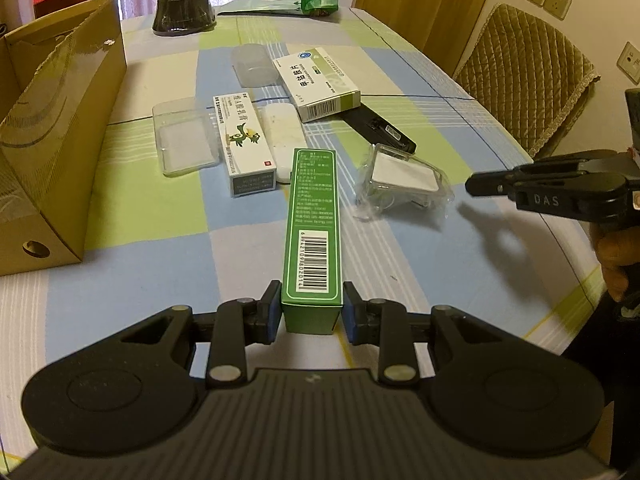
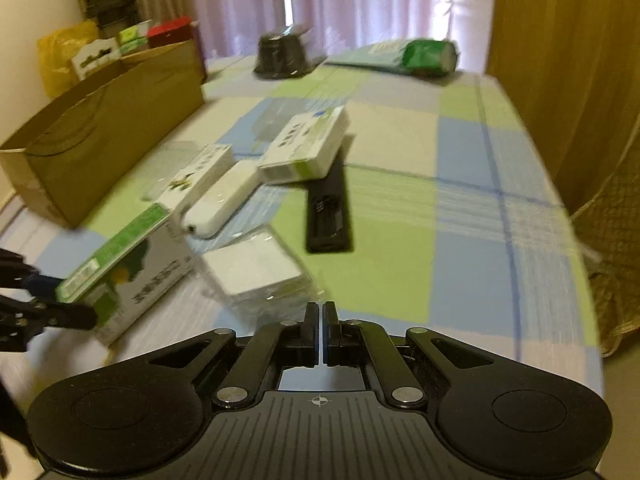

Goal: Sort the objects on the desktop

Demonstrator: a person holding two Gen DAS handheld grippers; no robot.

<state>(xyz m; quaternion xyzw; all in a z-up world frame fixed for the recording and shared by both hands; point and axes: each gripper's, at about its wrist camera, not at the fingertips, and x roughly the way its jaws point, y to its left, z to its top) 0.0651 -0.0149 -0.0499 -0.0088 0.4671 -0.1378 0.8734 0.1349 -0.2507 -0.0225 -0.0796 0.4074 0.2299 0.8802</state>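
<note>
Soft daylight through the curtains (image 2: 320,4) leaves the bench (image 1: 400,80) dim, the left view sharp, the right view motion-smeared, both bowed at the edges.

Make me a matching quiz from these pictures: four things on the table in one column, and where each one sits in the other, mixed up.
Things
1. green box
2. black remote
3. brown carton
4. dark tub

Places
A. at the table's left edge
B. partly under a white medicine box
C. between the left gripper fingers
D. at the far end, near the curtains

Pairs: 1-C, 2-B, 3-A, 4-D
</note>
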